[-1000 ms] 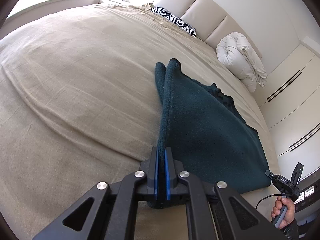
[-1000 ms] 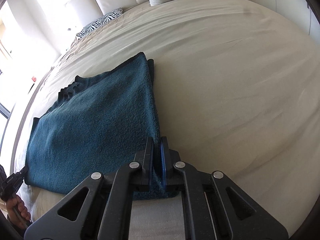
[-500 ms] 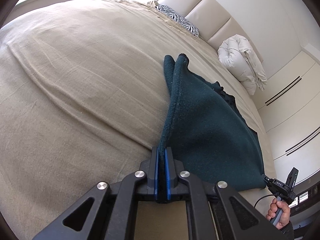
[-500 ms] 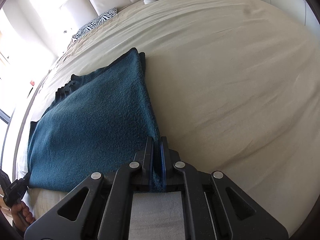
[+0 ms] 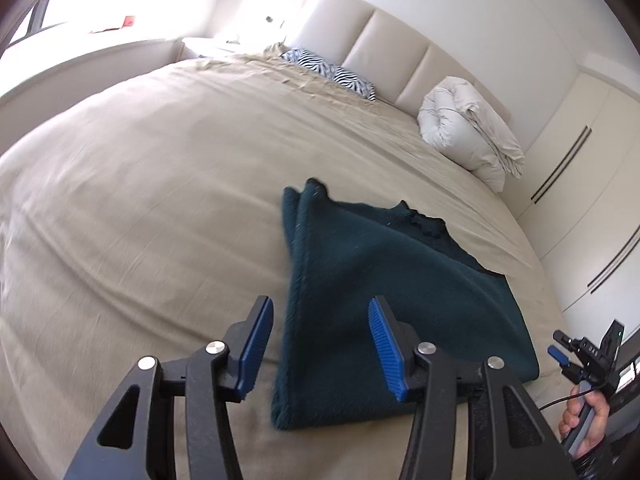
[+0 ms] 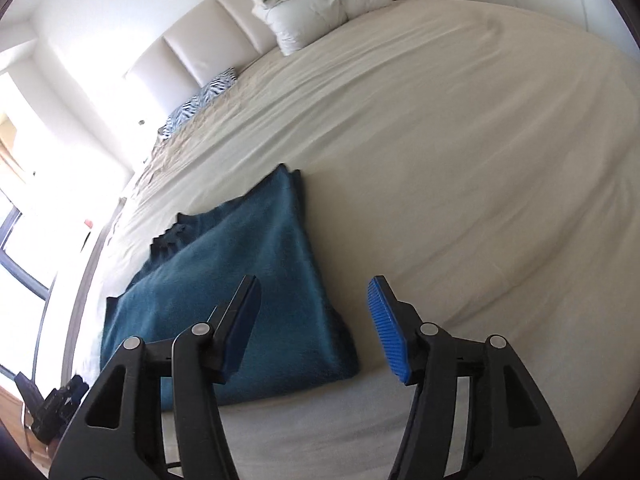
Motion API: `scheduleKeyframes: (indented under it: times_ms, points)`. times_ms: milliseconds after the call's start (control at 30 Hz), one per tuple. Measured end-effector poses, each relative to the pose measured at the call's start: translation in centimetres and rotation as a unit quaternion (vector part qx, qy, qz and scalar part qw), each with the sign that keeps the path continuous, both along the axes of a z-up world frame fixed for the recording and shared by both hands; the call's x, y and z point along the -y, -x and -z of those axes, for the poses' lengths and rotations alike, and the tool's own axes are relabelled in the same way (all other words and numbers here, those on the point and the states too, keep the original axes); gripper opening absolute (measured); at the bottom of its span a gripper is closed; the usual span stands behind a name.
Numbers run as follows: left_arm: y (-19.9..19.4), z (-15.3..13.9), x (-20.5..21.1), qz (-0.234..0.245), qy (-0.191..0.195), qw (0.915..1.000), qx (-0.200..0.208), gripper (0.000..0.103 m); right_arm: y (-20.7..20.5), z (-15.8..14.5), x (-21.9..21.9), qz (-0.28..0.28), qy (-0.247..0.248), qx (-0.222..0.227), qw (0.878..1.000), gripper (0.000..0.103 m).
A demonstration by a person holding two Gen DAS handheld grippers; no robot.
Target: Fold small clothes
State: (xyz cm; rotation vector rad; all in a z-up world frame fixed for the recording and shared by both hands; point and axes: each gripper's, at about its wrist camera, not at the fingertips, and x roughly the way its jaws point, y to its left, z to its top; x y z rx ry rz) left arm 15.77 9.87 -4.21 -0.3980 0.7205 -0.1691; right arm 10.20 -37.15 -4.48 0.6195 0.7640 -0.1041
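Note:
A dark teal knitted garment (image 5: 384, 292) lies folded flat on the beige bed (image 5: 140, 208). My left gripper (image 5: 322, 346) is open and hovers above the garment's near left corner, touching nothing. In the right wrist view the garment (image 6: 240, 288) lies left of centre. My right gripper (image 6: 314, 328) is open above its near right corner, empty. The right gripper also shows in the left wrist view (image 5: 584, 360), held in a hand at the bed's edge. The left gripper shows dark at the lower left of the right wrist view (image 6: 52, 404).
A rolled white duvet (image 5: 468, 128) and a zebra-print pillow (image 5: 332, 72) lie by the padded headboard (image 5: 384, 44). White wardrobe doors (image 5: 580, 184) stand to the right of the bed. A bright window (image 6: 24, 240) is beyond the bed's far side.
Both grippers were shut on the garment's near corners; both have opened and lifted back. The garment has dropped flat onto the bed.

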Motion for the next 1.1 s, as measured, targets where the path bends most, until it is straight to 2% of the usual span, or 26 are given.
scheduleKeyframes:
  times_ms: [67, 167, 267, 400, 467, 500, 533, 600, 667, 733, 800, 900, 967, 1100]
  points:
    - [-2.4, -1.1, 2.3, 0.021, -0.031, 0.999, 0.022, 0.062, -2.5, -0.8, -2.2, -0.044, -0.005, 0.011, 0.999, 0.055]
    - [-7.3, -1.5, 5.4, 0.043, -0.071, 0.9962, 0.028, 0.062, -7.3, -0.8, -6.4, -0.114, -0.04, 0.018, 0.993, 0.055]
    - [-11.0, -1.3, 7.8, 0.048, -0.112, 0.9919, 0.036, 0.062, -12.3, 0.3, -10.8, -0.159, -0.064, 0.011, 0.985, 0.055]
    - [-15.0, 0.8, 8.4, 0.039, -0.156, 0.9867, 0.019, 0.062, -17.8, 3.3, -14.9, -0.198, -0.124, -0.012, 0.972, 0.055]
    - [-16.1, 3.0, 7.3, 0.031, -0.15, 0.988, -0.021, 0.062, -19.6, 4.5, -16.0, -0.197, -0.133, -0.02, 0.971, 0.055]
    - [-16.2, 4.3, 6.2, 0.026, -0.124, 0.9913, -0.037, 0.061, -20.2, 5.0, -16.5, -0.198, -0.139, -0.021, 0.97, 0.055]
    - [-15.9, 5.2, 5.2, 0.025, -0.094, 0.9947, -0.035, 0.059, -20.8, 5.4, -16.4, -0.193, -0.143, -0.021, 0.97, 0.052]
    - [-15.4, 5.2, 4.3, 0.024, -0.072, 0.9966, -0.031, 0.056, -21.5, 6.1, -15.9, -0.186, -0.16, -0.015, 0.969, 0.052]
    - [-15.1, 5.3, 4.9, 0.028, -0.093, 0.9946, -0.035, 0.056, -22.1, 6.7, -14.4, -0.169, -0.183, -0.004, 0.968, 0.049]
    - [-14.5, 5.4, 5.5, 0.028, -0.118, 0.992, -0.033, 0.056, -22.5, 7.3, -12.1, -0.144, -0.209, 0.007, 0.967, 0.039]
    - [-14.1, 5.5, 5.6, 0.025, -0.121, 0.9919, -0.032, 0.056, -22.8, 8.1, -9.5, -0.104, -0.227, 0.009, 0.968, 0.032]
    - [-13.8, 5.5, 5.4, 0.024, -0.111, 0.9931, -0.029, 0.056, -22.0, 8.9, -5.7, -0.054, -0.222, 0.017, 0.973, 0.03]
    - [-13.9, 5.6, 5.1, 0.025, -0.106, 0.9936, -0.03, 0.056, -21.1, 9.4, -3.1, -0.032, -0.233, 0.025, 0.972, 0.026]
    - [-13.8, 5.7, 5.1, 0.026, -0.106, 0.9936, -0.029, 0.056, -18.9, 9.0, 1.0, 0.051, -0.2, 0.022, 0.978, 0.029]
